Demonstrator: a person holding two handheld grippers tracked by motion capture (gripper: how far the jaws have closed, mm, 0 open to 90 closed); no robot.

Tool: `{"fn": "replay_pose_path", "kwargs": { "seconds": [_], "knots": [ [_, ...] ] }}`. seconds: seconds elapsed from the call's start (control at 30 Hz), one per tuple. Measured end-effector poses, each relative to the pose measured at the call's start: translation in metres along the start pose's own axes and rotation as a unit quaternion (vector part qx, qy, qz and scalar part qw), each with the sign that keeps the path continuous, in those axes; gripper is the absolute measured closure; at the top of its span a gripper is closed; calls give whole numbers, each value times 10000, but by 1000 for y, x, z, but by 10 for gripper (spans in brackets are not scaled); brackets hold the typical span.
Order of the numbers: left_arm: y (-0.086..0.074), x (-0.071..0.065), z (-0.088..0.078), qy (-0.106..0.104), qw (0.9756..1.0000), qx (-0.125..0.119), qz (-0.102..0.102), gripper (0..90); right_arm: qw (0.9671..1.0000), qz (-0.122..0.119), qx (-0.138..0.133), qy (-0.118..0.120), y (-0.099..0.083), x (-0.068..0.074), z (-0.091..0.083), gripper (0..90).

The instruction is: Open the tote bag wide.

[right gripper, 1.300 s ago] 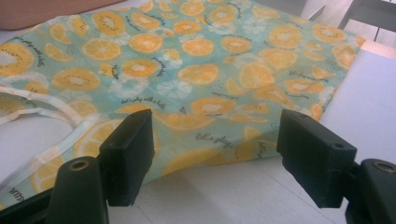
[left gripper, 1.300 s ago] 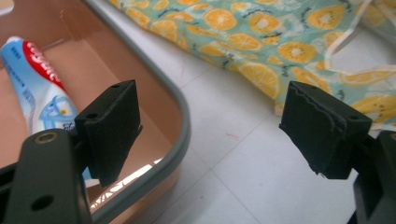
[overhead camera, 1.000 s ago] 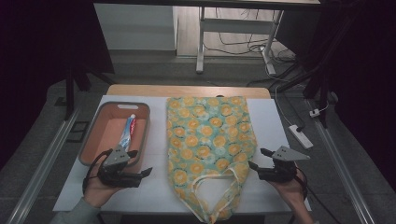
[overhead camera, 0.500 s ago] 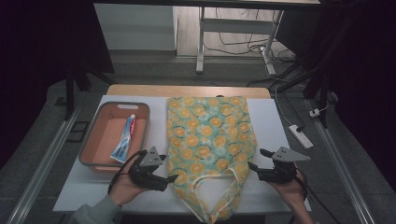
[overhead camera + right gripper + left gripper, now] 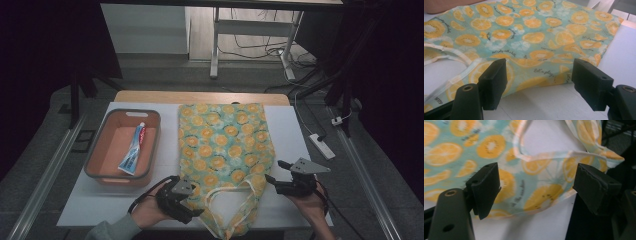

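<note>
Both claws, the left gripper (image 5: 192, 210) and the right gripper (image 5: 272, 180), stand open at the tote bag (image 5: 225, 150) lying flat along the bench's (image 5: 300, 130) near edge, its mouth corners not yet gripped.

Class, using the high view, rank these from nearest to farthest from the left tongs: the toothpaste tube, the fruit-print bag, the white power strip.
1. fruit-print bag: its lower corner lies right at the left tongs.
2. toothpaste tube: up and to the left, inside the orange tray.
3. white power strip: on the floor past the table's right edge.
</note>
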State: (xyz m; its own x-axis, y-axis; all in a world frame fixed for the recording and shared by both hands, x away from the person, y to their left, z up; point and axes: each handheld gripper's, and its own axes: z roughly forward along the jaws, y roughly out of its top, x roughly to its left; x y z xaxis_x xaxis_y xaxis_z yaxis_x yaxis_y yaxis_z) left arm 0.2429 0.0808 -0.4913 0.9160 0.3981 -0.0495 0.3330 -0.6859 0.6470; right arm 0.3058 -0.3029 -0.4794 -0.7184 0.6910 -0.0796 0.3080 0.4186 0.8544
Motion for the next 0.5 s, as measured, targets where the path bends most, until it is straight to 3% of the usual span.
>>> {"fn": "replay_pose_path", "kwargs": {
  "seconds": [0.2,0.23,0.27,0.37,0.4,0.5],
  "knots": [
    [-1,-1,21,125,9995,264,73,340,10000,21,11,4,0,0,1,283],
    [-1,0,23,131,9995,298,52,414,10000,9,18,6,-1,0,1,283],
    [-2,1,25,131,9994,317,21,602,10000,-7,13,3,-1,1,0,283],
    [-2,4,24,111,9993,347,2,798,10000,19,13,1,-1,0,0,284],
    [-2,5,23,108,9994,319,-18,850,10000,23,12,-1,-1,-1,0,283],
    [-2,7,15,19,9999,129,-97,874,10000,13,18,-7,-1,-1,0,284]
  ]
}}
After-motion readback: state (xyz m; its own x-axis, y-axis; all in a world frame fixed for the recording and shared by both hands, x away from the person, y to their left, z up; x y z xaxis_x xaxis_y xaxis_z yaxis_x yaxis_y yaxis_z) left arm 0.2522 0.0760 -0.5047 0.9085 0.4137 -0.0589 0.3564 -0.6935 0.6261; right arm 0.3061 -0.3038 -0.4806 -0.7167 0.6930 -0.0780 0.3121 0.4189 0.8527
